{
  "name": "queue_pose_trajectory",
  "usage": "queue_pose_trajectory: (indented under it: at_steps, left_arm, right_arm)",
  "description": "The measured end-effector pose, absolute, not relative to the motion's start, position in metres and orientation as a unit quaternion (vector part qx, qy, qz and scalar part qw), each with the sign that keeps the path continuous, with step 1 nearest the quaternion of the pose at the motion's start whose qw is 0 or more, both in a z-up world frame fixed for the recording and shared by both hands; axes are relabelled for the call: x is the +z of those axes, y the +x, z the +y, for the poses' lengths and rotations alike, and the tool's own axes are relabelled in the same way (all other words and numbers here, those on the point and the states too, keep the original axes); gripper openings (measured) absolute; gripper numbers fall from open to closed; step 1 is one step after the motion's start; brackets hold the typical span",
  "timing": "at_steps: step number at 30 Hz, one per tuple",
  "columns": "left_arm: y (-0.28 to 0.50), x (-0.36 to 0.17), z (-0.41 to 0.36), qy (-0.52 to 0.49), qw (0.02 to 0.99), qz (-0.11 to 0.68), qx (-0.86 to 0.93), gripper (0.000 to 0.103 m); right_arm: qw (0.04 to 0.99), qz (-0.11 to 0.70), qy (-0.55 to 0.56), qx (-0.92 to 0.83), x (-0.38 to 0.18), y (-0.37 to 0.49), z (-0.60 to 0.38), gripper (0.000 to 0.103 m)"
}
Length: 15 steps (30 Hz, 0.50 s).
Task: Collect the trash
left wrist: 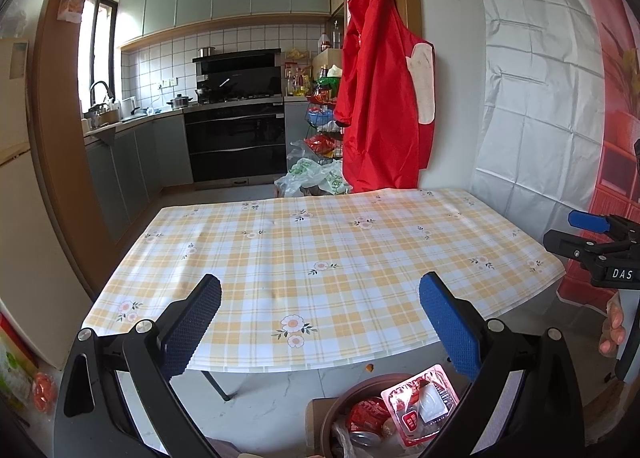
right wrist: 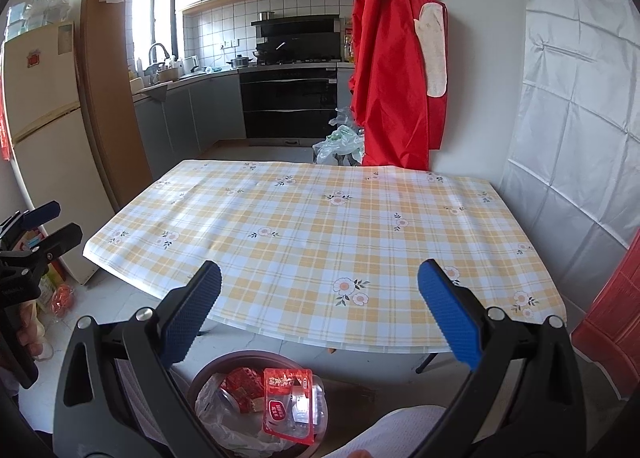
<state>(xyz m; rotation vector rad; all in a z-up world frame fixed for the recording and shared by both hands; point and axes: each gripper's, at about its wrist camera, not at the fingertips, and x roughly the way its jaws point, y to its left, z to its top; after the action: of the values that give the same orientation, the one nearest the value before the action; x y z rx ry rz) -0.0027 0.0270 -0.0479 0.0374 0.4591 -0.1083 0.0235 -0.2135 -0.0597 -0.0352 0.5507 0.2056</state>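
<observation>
Trash is all sitting in the brown bin (right wrist: 256,362) on the floor, right below the near edge of the table (right wrist: 320,226). On top is a red-labelled plastic tray pack (right wrist: 288,404), with a crushed red wrapper (right wrist: 240,382) and a clear bag (right wrist: 216,406) under and beside it. From my left gripper (left wrist: 320,322) the bin shows low and toward the right, with the tray pack (left wrist: 420,402) tilted near my right finger. From my right gripper (right wrist: 320,310) it's low and toward the left. So the bin sits between the two, and I'd guess about equally near either one.

Both grippers are spread wide, nothing between the blue pads, and both are aimed out over the table, not down. The checked tablecloth looks bare to me, no litter on it that I can spot. My read: collecting is basically done unless something's hiding outside these views.
</observation>
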Motion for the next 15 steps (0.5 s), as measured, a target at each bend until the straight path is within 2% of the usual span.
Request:
queue_pose_trajectory:
  at_steps: [15]
  left_arm:
    - [-0.0022, -0.0512, 0.0264, 0.027, 0.972, 0.229, -0.045, 0.097]
  right_arm:
    - [0.957, 0.274, -0.020, 0.092, -0.0624, 0.0221, -0.2149, 0.097]
